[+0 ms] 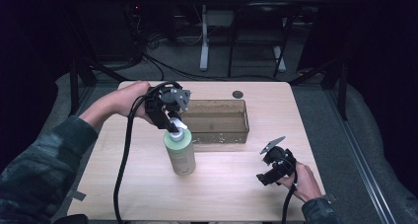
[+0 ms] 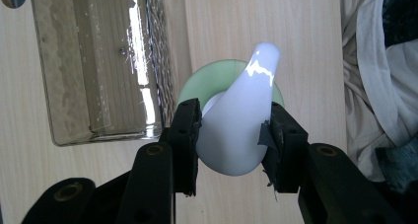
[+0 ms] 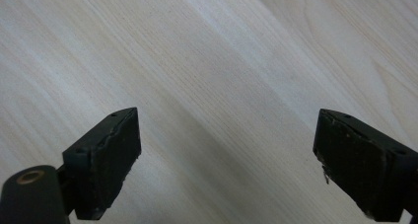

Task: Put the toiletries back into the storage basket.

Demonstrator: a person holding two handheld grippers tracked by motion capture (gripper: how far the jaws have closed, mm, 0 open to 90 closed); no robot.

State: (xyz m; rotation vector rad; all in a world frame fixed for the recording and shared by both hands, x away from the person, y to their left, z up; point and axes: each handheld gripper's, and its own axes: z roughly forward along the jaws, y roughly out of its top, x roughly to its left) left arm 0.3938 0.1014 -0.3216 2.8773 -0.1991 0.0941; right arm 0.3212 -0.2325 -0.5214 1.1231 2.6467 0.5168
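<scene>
Claw (image 2: 231, 135) on glossy white pump (image 2: 241, 115)

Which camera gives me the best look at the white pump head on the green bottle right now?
The left gripper view: the pump head sits close up between the left claw pads, which press on both its sides, spout pointing away. The high view shows it small and partly covered by that claw, atop the bottle. The right gripper view looks at bare table.

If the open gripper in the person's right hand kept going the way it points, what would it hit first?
Most likely the bare light wooden table: the right gripper faces nothing else between its open fingers, though depth is hard to judge.
</scene>
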